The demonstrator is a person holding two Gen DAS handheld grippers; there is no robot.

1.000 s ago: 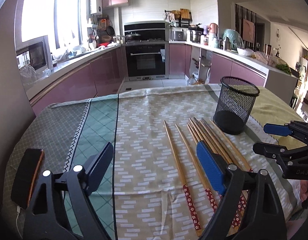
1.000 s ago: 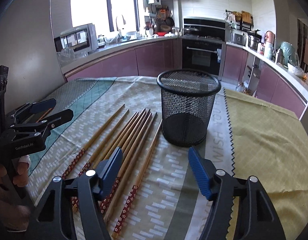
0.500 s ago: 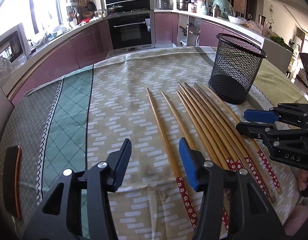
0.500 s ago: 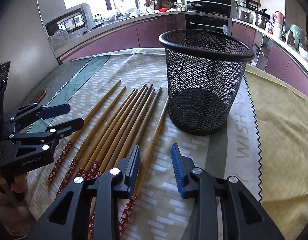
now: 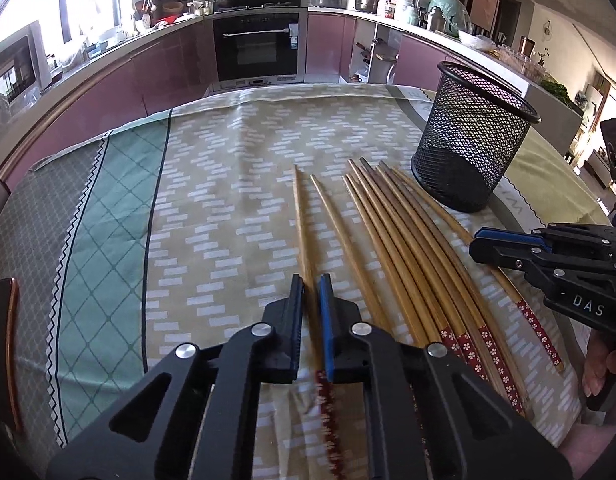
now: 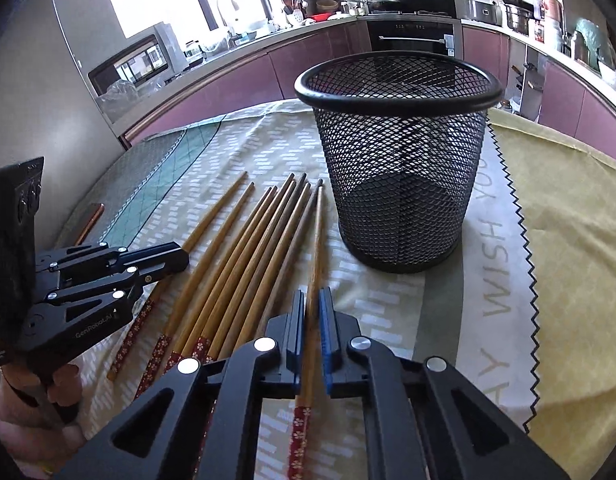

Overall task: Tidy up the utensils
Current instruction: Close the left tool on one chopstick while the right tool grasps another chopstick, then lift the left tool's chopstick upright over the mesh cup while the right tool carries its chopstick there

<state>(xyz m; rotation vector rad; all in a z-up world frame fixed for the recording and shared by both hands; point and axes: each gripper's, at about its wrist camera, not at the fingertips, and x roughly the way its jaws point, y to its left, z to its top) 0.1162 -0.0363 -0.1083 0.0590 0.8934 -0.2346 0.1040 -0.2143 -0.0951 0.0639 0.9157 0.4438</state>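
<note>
Both sets of jaws, spread wide a second ago, are now clenched on chopsticks. The left gripper [image 5: 309, 280] has dropped onto the leftmost chopstick [image 5: 302, 216]; the right gripper [image 6: 311, 296] pinches the rightmost chopstick [image 6: 316, 236], nearest the mesh holder [image 6: 399, 168]. Both sticks seem still flat on the tablecloth [image 5: 212, 208], though blur hides the contact. The remaining chopsticks [image 5: 403, 248] lie between.

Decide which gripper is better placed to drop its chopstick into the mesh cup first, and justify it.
Right. The right gripper grips the chopstick lying beside the mesh cup; the left gripper holds the farthest one.
</note>
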